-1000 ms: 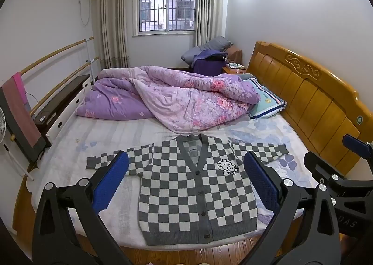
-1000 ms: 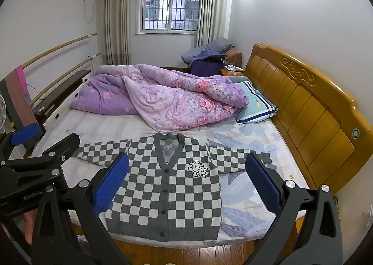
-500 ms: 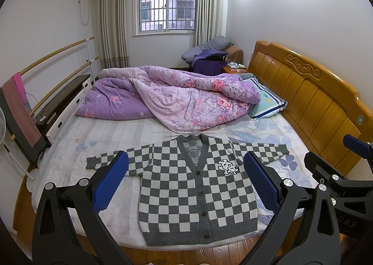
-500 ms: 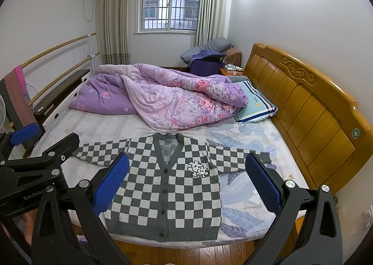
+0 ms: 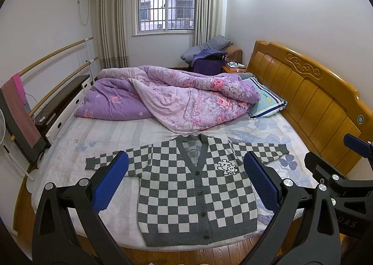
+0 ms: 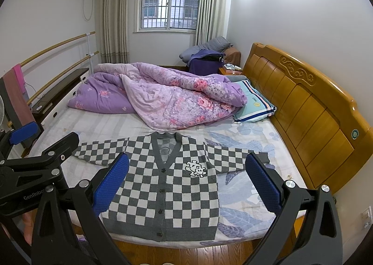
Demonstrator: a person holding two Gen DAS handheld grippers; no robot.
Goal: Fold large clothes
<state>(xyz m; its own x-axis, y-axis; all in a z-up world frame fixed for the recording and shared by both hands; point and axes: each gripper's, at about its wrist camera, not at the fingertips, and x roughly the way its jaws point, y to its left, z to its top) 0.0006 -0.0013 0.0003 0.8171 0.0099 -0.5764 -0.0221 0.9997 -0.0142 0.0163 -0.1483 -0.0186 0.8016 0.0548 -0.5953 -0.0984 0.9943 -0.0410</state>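
A grey and white checkered cardigan [image 5: 186, 185] lies flat and buttoned on the near part of the bed, sleeves spread to both sides; it also shows in the right wrist view [image 6: 167, 185]. My left gripper [image 5: 186, 178] is open and empty, held above the floor in front of the bed's near edge. My right gripper [image 6: 186, 176] is open and empty, level with it on its right. Each gripper shows at the edge of the other's view.
A rumpled purple floral quilt [image 5: 172, 99] covers the far half of the bed, with a striped pillow [image 5: 268, 101] by the wooden headboard [image 5: 314, 92] on the right. Wooden rails [image 5: 58, 62] and a dark bench [image 5: 60, 99] run along the left. Wood floor [image 5: 186, 255] lies below.
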